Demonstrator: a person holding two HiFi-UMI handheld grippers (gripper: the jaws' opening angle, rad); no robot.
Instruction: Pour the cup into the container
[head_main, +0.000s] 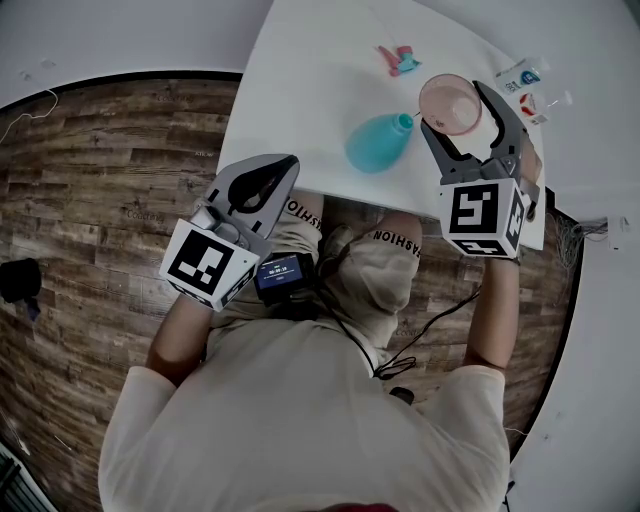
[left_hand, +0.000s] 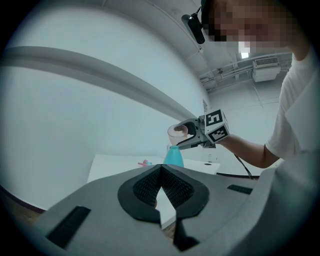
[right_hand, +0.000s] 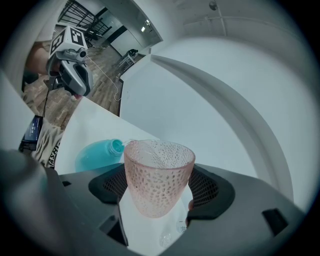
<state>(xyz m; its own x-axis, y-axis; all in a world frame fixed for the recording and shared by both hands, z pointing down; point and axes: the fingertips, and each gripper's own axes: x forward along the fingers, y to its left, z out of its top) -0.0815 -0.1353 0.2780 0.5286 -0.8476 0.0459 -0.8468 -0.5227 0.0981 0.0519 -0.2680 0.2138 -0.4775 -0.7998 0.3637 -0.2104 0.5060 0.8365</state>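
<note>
Right gripper (head_main: 452, 106) is up over the white table (head_main: 300, 80), and there's the pink cup (head_main: 450, 100), clamped between its two jaws. The right gripper view shows it plainly: a dimpled, see-through cup, the black pads pressing on its left and right walls about halfway up, base hanging free below the pads, rim standing clear above them. What's inside? Hard to call; the walls look pale all the way through, and no view shows any contents for sure.

Below it is the teal container (head_main: 378, 142), standing on the table with its narrow neck open at the top. From the left gripper view the cup sits right above that neck, close to it, and whether rim and neck touch is not clear. What the container holds can't be seen through its coloured body.

Over to the left gripper (head_main: 282, 168): low at the near table edge, well apart from the container, jaws pressed together with nothing between them.

The count, then: one cup, one container, two grippers. Also on the table is one small pink-and-teal item (head_main: 398, 60) beyond the container, and two small packets (head_main: 527, 88) at the far right edge, too small to read.
</note>
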